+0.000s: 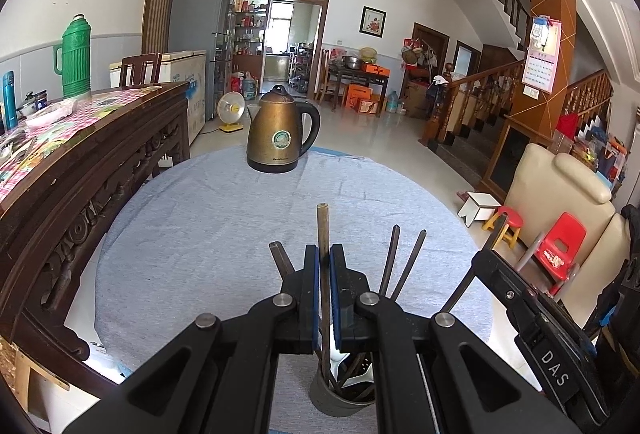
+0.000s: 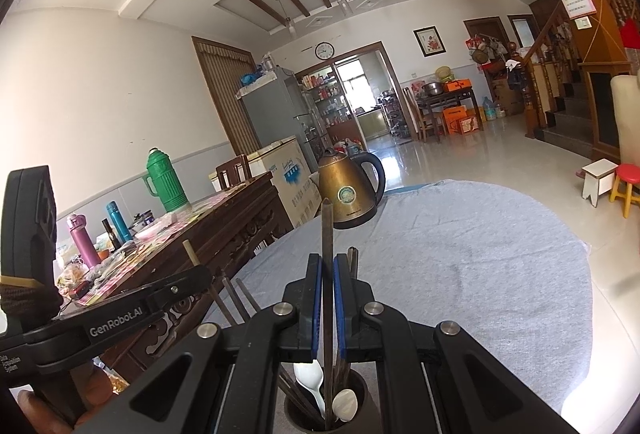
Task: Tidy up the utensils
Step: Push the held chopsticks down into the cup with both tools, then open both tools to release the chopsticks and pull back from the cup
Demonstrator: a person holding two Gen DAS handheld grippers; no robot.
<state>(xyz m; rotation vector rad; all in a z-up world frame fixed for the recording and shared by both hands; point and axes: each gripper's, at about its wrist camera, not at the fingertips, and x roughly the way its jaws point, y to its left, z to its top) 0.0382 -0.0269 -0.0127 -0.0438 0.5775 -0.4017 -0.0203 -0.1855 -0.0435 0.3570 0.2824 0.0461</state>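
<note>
Landmark: the grey holder cup (image 1: 340,396) stood on the blue-grey cloth (image 1: 200,234) of the round table, at its near edge.
Left gripper (image 1: 324,294): clenched on a light brown chopstick (image 1: 323,234), directly above the cup; the stick's lower end ran down into the cup.
Right gripper (image 2: 327,298): clenched on a dark chopstick (image 2: 327,234), also directly above the cup, its lower end inside.
Cup contents: more dark chopsticks (image 1: 400,262) leaned out beyond the cup, and white spoons (image 2: 345,404) sat inside with their bowls showing at the rim.
Kettle (image 1: 280,131): bronze, upright on the cloth, well beyond the cup at the table's far side.
Wooden sideboard (image 1: 80,169): left of the cup, apart from the table, with a green thermos (image 1: 76,57) on top.
</note>
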